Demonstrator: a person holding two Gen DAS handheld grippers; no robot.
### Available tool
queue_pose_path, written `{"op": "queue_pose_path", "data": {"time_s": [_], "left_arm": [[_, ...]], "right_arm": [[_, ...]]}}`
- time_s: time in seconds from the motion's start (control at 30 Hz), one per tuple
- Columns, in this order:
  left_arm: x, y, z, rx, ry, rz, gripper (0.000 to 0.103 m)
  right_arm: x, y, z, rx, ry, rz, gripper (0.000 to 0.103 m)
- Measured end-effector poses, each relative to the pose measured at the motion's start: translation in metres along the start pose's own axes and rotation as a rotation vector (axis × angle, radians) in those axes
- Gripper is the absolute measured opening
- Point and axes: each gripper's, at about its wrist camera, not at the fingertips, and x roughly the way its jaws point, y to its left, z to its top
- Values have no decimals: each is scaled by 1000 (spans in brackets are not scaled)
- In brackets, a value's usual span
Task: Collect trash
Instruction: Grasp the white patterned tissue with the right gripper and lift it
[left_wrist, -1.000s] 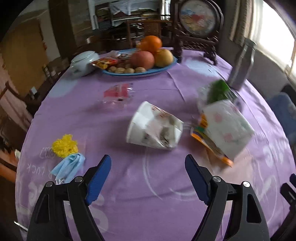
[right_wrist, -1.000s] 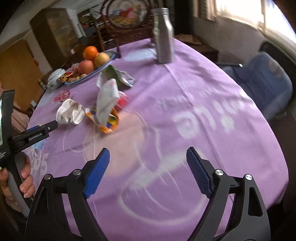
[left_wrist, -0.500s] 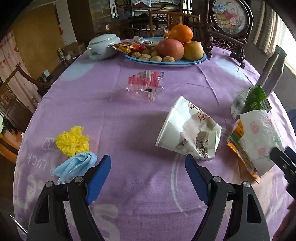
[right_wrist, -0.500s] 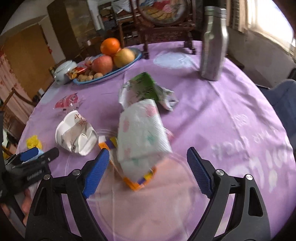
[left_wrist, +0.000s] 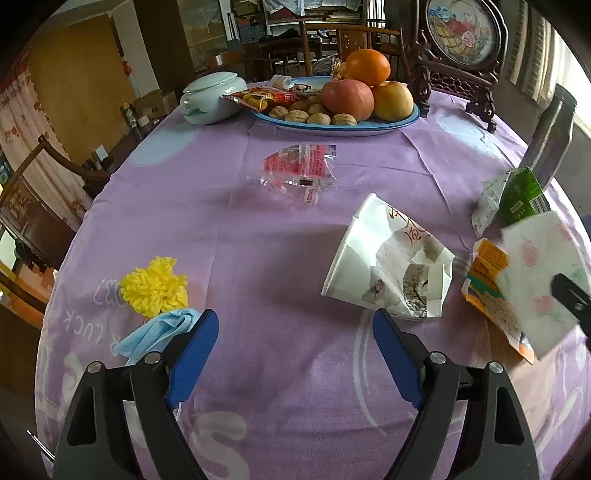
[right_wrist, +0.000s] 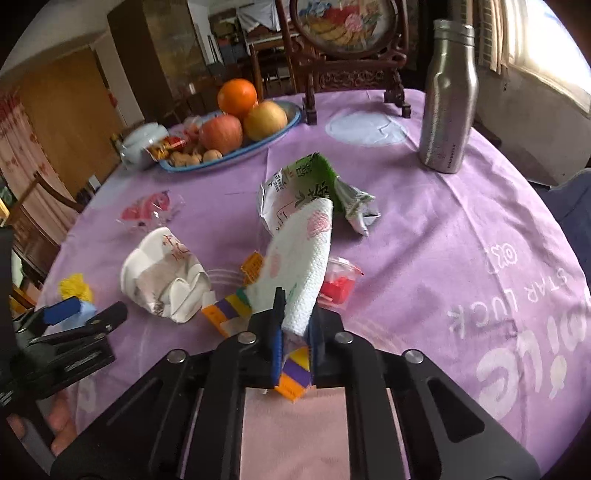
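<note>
Wrapper (right_wrist: 295, 373) half hidden under tissue (right_wrist: 301, 266)

Left gripper (left_wrist: 295, 334) agape — crushed cup (left_wrist: 388, 266) probably untouched.

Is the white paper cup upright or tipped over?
Tipped over. The white paper cup lies on its side on the purple tablecloth, crushed, its mouth holding crumpled paper.

On the purple tablecloth (left_wrist: 280, 258): one crushed white paper cup (left_wrist: 388, 273), one floral paper towel (right_wrist: 299, 266), one green-and-white carton (right_wrist: 306, 188), one clear red-printed wrapper (left_wrist: 299, 170), one steel bottle (right_wrist: 448, 99), two apples (left_wrist: 347, 98), one orange (left_wrist: 368, 66).
</note>
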Motion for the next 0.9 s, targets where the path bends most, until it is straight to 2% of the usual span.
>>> {"op": "queue_pose_path", "data": {"time_s": [0.17, 0.37, 0.5, 0.67, 0.83, 0.9], "left_arm": [[-1, -1, -1, 8, 1, 0, 85], [-5, -3, -4, 16, -17, 22, 85], [-14, 0, -8, 22, -34, 56, 85], [-19, 24, -16, -34, -23, 120, 86], [-2, 54, -15, -90, 15, 202, 86], [11, 64, -16, -113, 53, 205, 86]], "right_arm": [[-31, -14, -16, 23, -23, 45, 11], [-65, -36, -52, 70, -6, 76, 11], [-77, -47, -81, 83, 37, 78, 11], [-81, -57, -98, 99, 59, 80, 11], [-81, -50, -98, 95, 52, 117, 11], [-80, -44, -100, 86, 53, 137, 11]]}}
